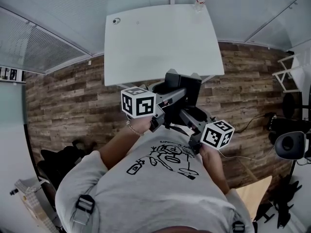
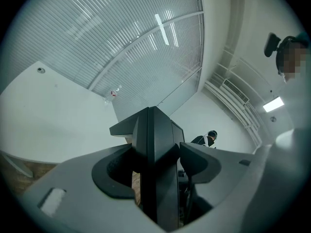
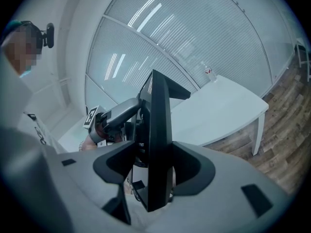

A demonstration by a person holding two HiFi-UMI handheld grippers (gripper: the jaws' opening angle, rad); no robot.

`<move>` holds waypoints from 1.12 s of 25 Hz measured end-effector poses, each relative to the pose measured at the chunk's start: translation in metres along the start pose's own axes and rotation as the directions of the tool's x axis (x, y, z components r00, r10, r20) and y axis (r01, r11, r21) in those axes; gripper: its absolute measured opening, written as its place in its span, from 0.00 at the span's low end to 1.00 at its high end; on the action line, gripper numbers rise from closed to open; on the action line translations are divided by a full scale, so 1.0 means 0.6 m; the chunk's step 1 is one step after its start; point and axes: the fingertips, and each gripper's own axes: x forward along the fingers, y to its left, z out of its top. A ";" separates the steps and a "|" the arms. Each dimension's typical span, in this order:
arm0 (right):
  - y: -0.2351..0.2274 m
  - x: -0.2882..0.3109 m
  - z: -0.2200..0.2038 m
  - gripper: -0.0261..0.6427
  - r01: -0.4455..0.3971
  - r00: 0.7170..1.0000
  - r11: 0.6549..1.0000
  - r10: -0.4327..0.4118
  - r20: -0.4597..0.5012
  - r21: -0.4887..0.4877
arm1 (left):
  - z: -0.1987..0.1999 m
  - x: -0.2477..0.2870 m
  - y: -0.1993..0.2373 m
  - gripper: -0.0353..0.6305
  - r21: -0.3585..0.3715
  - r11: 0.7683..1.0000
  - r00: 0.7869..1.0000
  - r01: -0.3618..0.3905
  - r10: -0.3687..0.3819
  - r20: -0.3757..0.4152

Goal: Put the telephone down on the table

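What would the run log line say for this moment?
telephone: in air, not on table | left gripper: shut on telephone | right gripper: shut on telephone | step: put-down not done

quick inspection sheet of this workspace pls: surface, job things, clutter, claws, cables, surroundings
surface: white table, small round fitting near its far left corner
job's things: black telephone held in the air by the table's near edge, not yet set down
clutter: clear bottle at the table's far edge
grippers: left claw and right claw both shut on the telephone, one on each side
cables: cable lying on the floor at right
surroundings: wood plank floor, glass walls with blinds, black bag on the floor at left
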 end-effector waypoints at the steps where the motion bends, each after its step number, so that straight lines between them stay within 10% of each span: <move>1: 0.000 -0.001 -0.002 0.37 -0.002 1.000 1.000 0.002 0.000 -0.001 | -0.002 -0.001 -0.001 0.48 0.002 1.000 1.000 -0.001 0.001 0.001; 28: -0.117 0.311 0.319 0.37 -0.005 0.998 1.000 0.004 -0.066 -0.016 | 0.362 0.112 0.261 0.48 -0.039 0.999 0.999 -0.013 0.015 0.032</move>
